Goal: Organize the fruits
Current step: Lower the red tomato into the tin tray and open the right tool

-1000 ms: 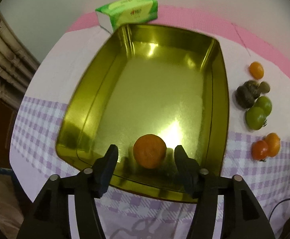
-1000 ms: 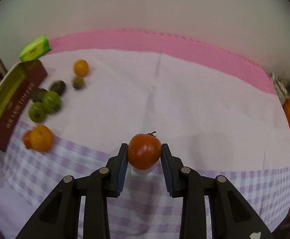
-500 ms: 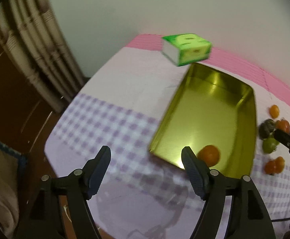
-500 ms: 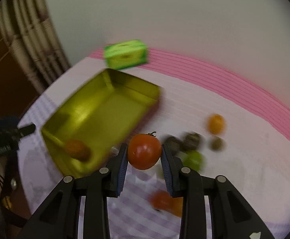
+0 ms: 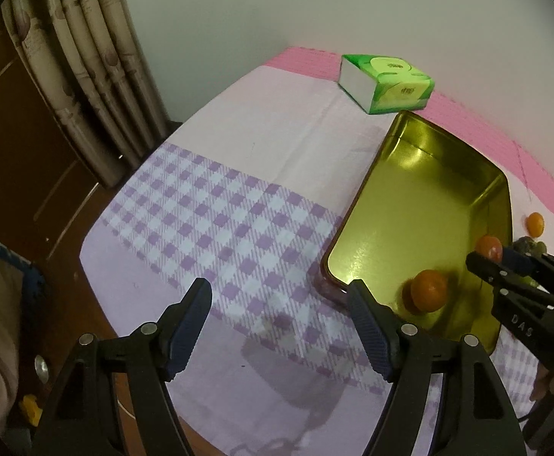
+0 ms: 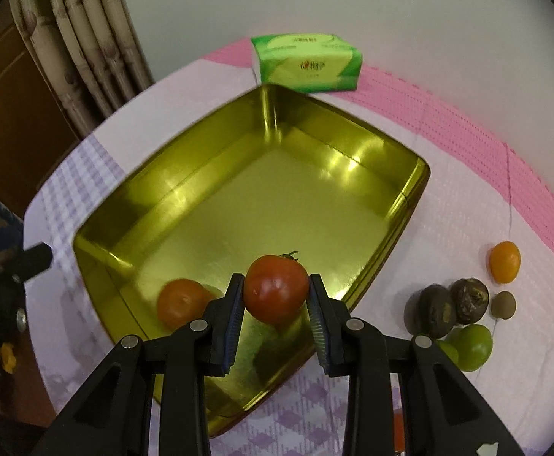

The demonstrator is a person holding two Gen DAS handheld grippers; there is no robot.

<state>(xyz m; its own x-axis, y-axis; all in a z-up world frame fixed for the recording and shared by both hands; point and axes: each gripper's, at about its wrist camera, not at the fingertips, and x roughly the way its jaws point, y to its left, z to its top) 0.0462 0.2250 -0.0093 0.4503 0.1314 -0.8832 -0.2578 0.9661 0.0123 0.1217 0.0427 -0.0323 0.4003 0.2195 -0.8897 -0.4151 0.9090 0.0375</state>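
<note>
Looking across the table first, we see that the gold tin [image 6: 410, 197], which a second ago sat far off at the left edge of the right wrist view, now fills that view, with the green tissue box [image 6: 307, 62] just behind its far corner. The right gripper [image 6: 277, 309] has swung over from the open cloth and now hangs above the tin's near end, its jaws pinching the red tomato [image 6: 276, 288] from both sides. The left gripper [image 5: 280, 328], which a second ago straddled the orange fruit [image 5: 429, 290] inside the tin, has let go and drawn back. It now stands spread wide with nothing between its jaws, over the purple checked cloth [image 5: 216, 212] beside the tin's left wall.

We judge from this that one fruit is delivered and a second is about to follow. The orange fruit lies on the tin floor near the front wall, just left of and below the held tomato in the right wrist view. The tomato itself looks to be above the tin's floor, not yet resting on it.

Outside the tin, to the right, a small orange fruit [image 6: 504, 260], two dark round fruits [image 6: 434, 309], a small brown one and green fruits [image 6: 472, 345] wait in a loose cluster.
</note>
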